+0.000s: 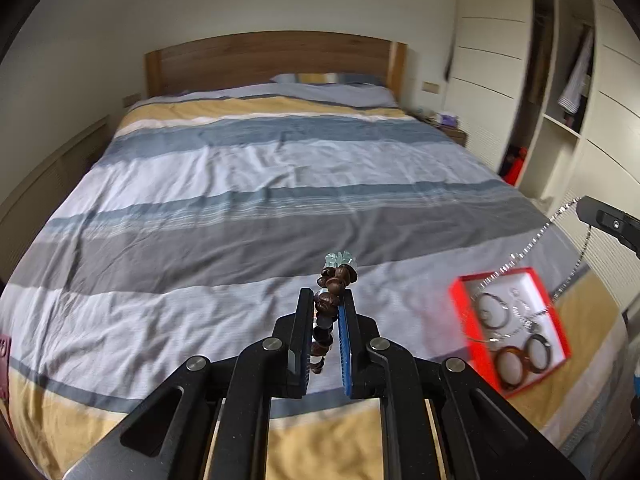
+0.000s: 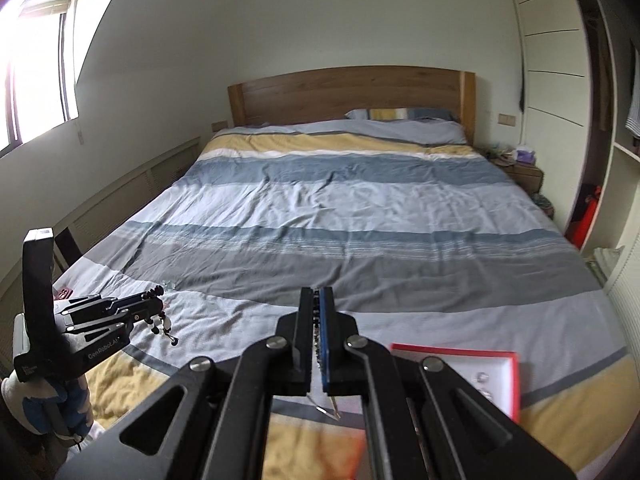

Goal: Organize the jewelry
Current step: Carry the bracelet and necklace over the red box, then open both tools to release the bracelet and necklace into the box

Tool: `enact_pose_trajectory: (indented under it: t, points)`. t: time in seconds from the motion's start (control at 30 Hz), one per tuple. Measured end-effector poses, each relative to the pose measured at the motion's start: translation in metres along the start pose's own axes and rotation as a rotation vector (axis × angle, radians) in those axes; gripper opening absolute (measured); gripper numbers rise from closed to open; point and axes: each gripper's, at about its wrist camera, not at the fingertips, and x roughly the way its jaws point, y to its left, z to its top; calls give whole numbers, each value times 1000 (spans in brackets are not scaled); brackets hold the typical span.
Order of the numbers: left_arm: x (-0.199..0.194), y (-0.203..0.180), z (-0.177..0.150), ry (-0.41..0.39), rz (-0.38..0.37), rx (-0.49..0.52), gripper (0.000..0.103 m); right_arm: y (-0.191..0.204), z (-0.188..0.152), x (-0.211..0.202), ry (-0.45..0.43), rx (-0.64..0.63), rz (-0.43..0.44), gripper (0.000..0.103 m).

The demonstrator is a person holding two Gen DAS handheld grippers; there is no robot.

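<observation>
Nearest the left wrist camera, the left gripper is holding a bead bracelet between narrow jaws, the brown beads bunching above the tips with a few pale green stones on top and the rest of the loop hanging below. It is hovering over the striped bed, well apart from the red box lying near the foot of the bed on the right.

In the right wrist view, the right gripper is pinching a thin silver chain with its jaws almost together; in the left view that chain is trailing down from the gripper into the box. The left gripper is showing at the left edge with the bracelet dangling.

The box is already holding several bangles, a dark ring-shaped one and some small silver pieces. Judging from this, the sorting is partly done: the chain is still being lowered or lifted, which cannot be told, and the bracelet is not yet placed. No other loose jewelry is showing on the bed.
</observation>
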Motion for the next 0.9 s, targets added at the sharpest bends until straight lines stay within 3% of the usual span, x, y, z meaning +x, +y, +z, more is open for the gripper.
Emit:
enact_pose_trajectory:
  t: [0.23,0.53,0.9]
  points:
    - [34,-84,-1,54,-101,73,12,-61,-20,-10,13,53,-52,2]
    - [102,-183,-13,156,-217,151,12,-138,-48,22,63,140,-84,2]
    - [175,-238,-51,279,-215,198,12,-194,-111,80,178,213,-96,2]
